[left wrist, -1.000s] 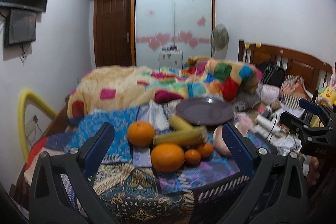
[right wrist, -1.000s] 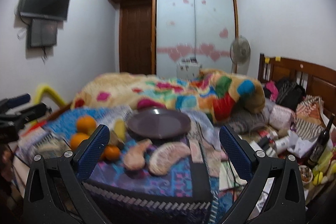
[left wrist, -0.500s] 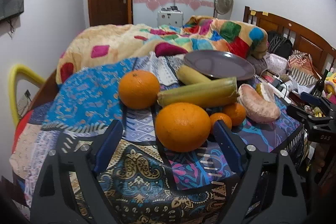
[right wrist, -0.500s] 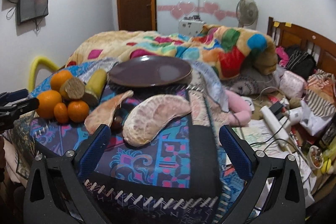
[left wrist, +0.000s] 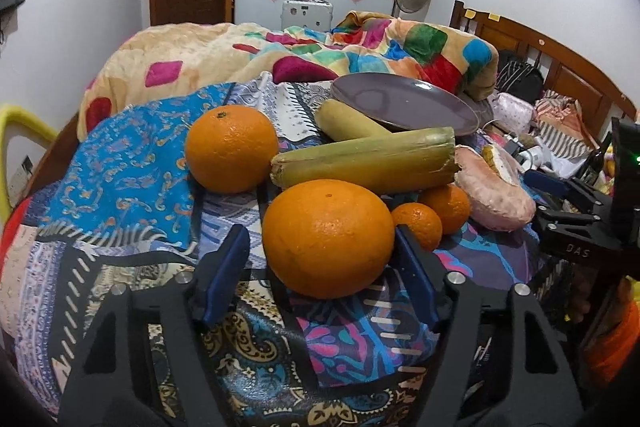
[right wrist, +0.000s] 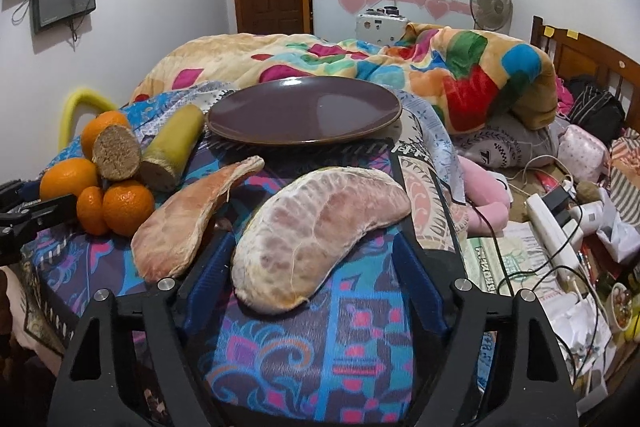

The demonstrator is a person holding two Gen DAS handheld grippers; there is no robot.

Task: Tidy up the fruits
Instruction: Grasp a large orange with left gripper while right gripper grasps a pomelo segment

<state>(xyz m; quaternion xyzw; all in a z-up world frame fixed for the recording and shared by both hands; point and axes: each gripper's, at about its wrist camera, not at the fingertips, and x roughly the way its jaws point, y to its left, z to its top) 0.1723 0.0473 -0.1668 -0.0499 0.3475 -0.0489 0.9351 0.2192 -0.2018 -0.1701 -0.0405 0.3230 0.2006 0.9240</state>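
Left claw [left wrist: 322, 255] spread wide, the big orange [left wrist: 328, 238] sitting dead centre between its pads on the patterned cloth [left wrist: 120, 167]. Right claw [right wrist: 314, 257] equally apart, straddling the pomelo segment's [right wrist: 320, 227] near end, long axis running away up-right toward the plate [right wrist: 304, 115].

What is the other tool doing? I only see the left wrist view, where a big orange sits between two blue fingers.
Observer: The right gripper is open, its fingers either side of a peeled pomelo segment on the cloth.
Visitor: Just one segment?
Observer: No, a second pomelo segment lies just left of it, outside the fingers.
Visitor: And those yellow-green sticks?
Observer: From there the two sugarcane pieces show their brown cut ends.
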